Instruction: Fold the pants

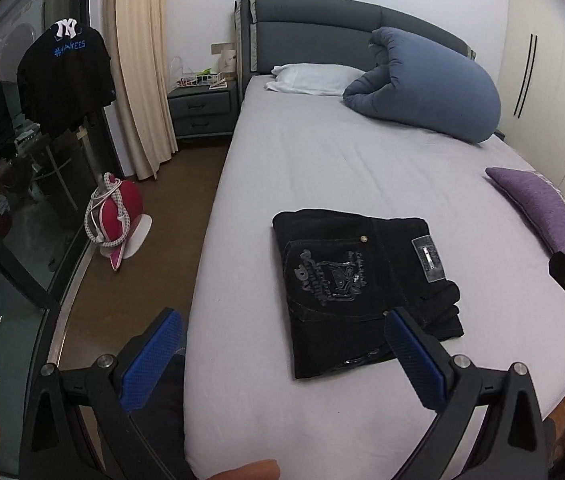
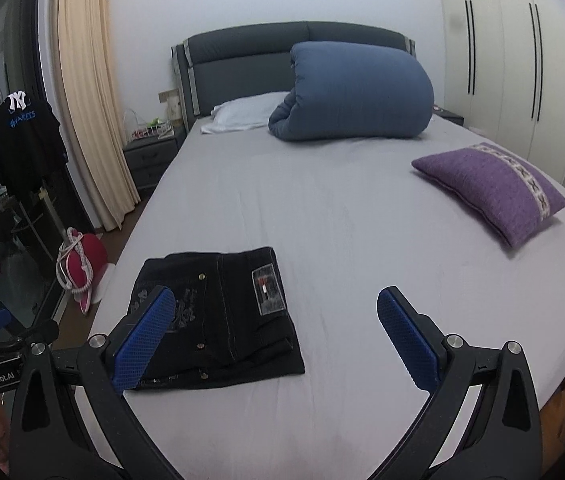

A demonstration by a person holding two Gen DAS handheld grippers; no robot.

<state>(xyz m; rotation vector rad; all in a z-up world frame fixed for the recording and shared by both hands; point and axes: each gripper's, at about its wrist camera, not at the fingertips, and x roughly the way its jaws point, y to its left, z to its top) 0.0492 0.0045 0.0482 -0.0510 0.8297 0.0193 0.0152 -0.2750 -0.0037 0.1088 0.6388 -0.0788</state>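
The black pants [image 1: 358, 292] are found folded into a compact rectangle, lying flat on the grey bed sheet [image 1: 322, 168] near the foot of the bed, back pocket and waistband patch facing up. The left gripper [image 1: 282, 340] is held above the near edge of the pants, jaws spread apart and empty. The right gripper [image 2: 276, 328] is held just right of the pants, jaws likewise released. A purple cushion [image 2: 490, 192] is noted well apart.
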